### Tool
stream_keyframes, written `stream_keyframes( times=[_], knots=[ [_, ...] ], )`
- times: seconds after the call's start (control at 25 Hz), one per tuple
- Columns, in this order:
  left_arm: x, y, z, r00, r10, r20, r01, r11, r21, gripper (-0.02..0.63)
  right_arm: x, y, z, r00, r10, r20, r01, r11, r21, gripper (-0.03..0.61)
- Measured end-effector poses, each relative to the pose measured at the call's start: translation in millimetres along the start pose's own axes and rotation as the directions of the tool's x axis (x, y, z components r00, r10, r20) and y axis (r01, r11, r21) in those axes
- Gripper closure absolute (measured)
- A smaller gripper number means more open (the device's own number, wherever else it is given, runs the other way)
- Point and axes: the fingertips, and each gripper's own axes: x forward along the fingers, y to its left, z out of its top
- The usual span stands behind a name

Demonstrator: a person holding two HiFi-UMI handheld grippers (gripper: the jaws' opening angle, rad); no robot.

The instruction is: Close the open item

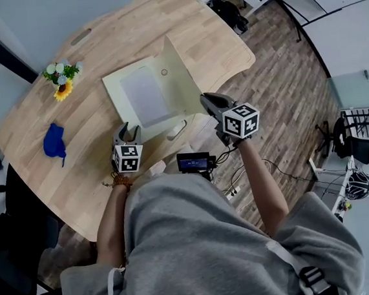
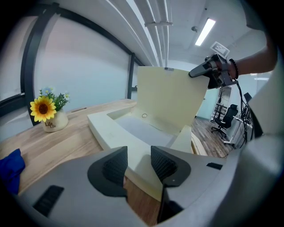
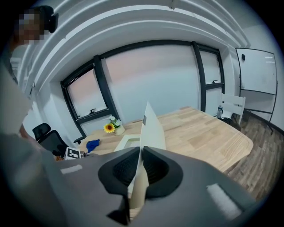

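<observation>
A cream box sits open on the wooden table (image 1: 77,180), its shallow base (image 1: 115,85) flat and its lid (image 1: 180,72) standing upright along the right side. My right gripper (image 1: 207,99) is at the lid's near edge. In the right gripper view the thin lid (image 3: 152,128) runs between the two pads, with the right gripper (image 3: 141,166) shut on it. My left gripper (image 1: 126,130) is at the base's near left corner. In the left gripper view its jaws (image 2: 138,162) straddle the thick base wall (image 2: 111,133), gripping it. The lid (image 2: 171,97) rises behind.
A small pot of sunflowers (image 1: 62,81) stands at the table's far left, and a blue cloth (image 1: 54,142) lies nearer on the left. A black device (image 1: 194,162) hangs at the person's chest. The table's right edge (image 1: 244,63) drops to wood flooring with cables.
</observation>
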Motion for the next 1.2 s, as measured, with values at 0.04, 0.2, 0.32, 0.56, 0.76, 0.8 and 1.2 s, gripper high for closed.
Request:
stream_keyframes(
  times=[0.04, 0.2, 0.32, 0.56, 0.76, 0.8, 1.2],
  knots=[
    [-1, 0, 0, 1.000, 0.001, 0.000, -0.001, 1.000, 0.001, 0.446, 1, 2, -1, 1.000, -0.003, -0.010, 0.003, 1.000, -0.003, 0.547],
    [0, -2, 3, 1.000, -0.004, -0.002, 0.004, 1.000, 0.009, 0.446, 4, 13, -1, 0.999, -0.007, -0.036, 0.007, 1.000, 0.016, 0.545],
    [0, -2, 2, 1.000, -0.008, -0.004, 0.008, 1.000, 0.010, 0.448, 11, 27, -5, 0.998, 0.008, -0.063, -0.008, 1.000, 0.001, 0.543],
    [-1, -1, 1, 1.000, -0.003, -0.008, 0.003, 1.000, 0.002, 0.448, 26, 55, -15, 0.988, 0.070, -0.141, -0.076, 0.997, -0.035, 0.540],
    [-2, 0, 2, 1.000, -0.002, -0.009, 0.002, 1.000, 0.005, 0.449, 36, 75, -21, 0.974, 0.128, -0.185, -0.138, 0.989, -0.044, 0.537],
    [-2, -1, 1, 1.000, -0.005, -0.014, 0.005, 1.000, -0.001, 0.449, 38, 78, -22, 0.972, 0.135, -0.193, -0.146, 0.988, -0.047, 0.535],
    [-18, 20, 48, 0.978, -0.092, 0.185, 0.152, 0.927, -0.343, 0.453, 57, 95, -37, 0.956, 0.166, -0.244, -0.178, 0.984, -0.027, 0.525]
  ],
)
